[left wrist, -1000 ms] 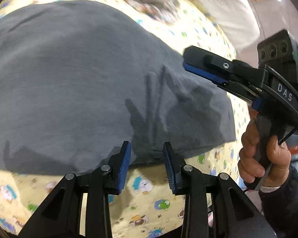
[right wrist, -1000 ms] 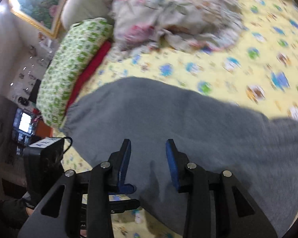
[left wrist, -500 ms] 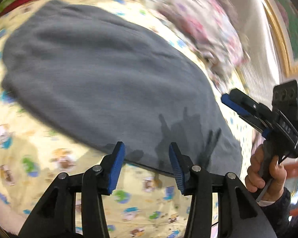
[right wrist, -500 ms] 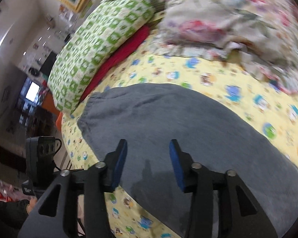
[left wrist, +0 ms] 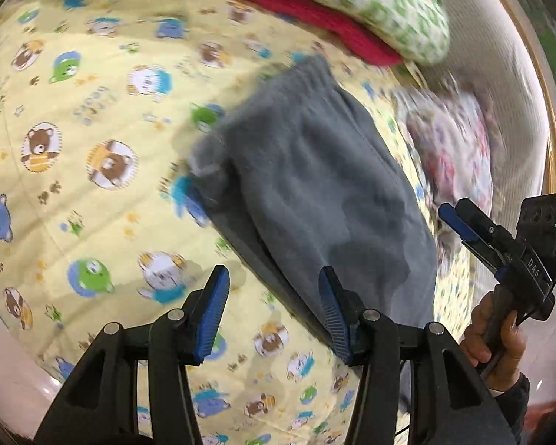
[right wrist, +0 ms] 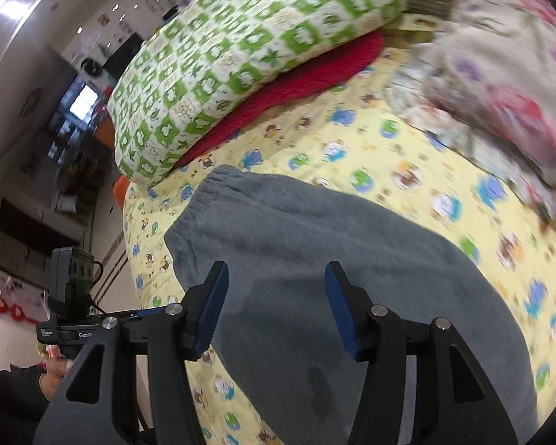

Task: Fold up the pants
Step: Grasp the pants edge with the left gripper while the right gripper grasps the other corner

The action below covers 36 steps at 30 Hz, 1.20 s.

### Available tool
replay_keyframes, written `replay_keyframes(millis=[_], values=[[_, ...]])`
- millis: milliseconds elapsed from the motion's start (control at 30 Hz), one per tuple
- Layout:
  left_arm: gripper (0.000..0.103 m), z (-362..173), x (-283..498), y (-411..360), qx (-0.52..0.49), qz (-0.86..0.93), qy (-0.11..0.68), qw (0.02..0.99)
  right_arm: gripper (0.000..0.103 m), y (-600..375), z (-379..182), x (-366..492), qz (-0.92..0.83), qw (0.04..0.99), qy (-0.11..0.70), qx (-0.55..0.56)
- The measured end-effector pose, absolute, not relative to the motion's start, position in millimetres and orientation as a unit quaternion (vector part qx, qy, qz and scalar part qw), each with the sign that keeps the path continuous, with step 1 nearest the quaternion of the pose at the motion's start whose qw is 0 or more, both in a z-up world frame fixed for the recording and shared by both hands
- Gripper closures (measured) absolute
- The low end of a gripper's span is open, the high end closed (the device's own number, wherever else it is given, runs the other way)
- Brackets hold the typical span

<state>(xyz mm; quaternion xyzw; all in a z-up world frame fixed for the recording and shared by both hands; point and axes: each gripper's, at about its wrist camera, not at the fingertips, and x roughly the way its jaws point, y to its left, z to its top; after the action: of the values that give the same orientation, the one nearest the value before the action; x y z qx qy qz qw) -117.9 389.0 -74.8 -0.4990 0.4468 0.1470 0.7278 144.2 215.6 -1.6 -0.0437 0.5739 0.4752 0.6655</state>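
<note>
One pair of grey pants [left wrist: 315, 193] lay on the yellow cartoon-print bedsheet [left wrist: 92, 129], running from the upper centre of the left wrist view down toward its lower right. In the right wrist view the same pants [right wrist: 315, 259] filled the lower centre and lower right, with the gathered waistband end pointing toward the left of the frame.

Two grippers were in sight. The left gripper [left wrist: 274, 319] hung low in its own view with its two blue-padded fingers [left wrist: 215, 315] spread apart and nothing between them; its right finger sat over the near edge of the pants, though contact could not be judged. The right gripper [right wrist: 274, 311] hovered above the pants with its fingers likewise apart and nothing held. In the left wrist view it appeared at the right edge, gripped by one hand [left wrist: 496, 337].

One green-and-white checked pillow [right wrist: 248, 55] lay on one red cushion [right wrist: 285, 96] at the upper part of the frame. One floral blanket [right wrist: 500, 74], blurred, was bunched at the upper right.
</note>
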Motion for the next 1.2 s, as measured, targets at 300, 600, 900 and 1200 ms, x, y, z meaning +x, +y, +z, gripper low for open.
replay_keyframes(millis=[300,600,900,1200], values=[[0.05,-94.0,-123.1,425.9,-0.544,0.188,0.432,0.695,0.047,305.7,-19.0,158.2,0.53,0.616,0.567,-0.137],[0.046,-97.1,-115.4,419.3,-0.545,0.229,0.422,0.687,0.047,379.6,-44.2,171.4,0.587,0.543,0.56,-0.215],[0.044,-88.8,-122.6,412.0,-0.534,0.287,0.414,0.679,0.047,421.9,-86.7,165.6,0.592,0.492,0.59,-0.245],[0.031,-100.1,-113.8,421.4,-0.541,0.279,0.402,0.684,0.048,425.5,-100.9,166.4,0.595,0.486,0.603,-0.214]])
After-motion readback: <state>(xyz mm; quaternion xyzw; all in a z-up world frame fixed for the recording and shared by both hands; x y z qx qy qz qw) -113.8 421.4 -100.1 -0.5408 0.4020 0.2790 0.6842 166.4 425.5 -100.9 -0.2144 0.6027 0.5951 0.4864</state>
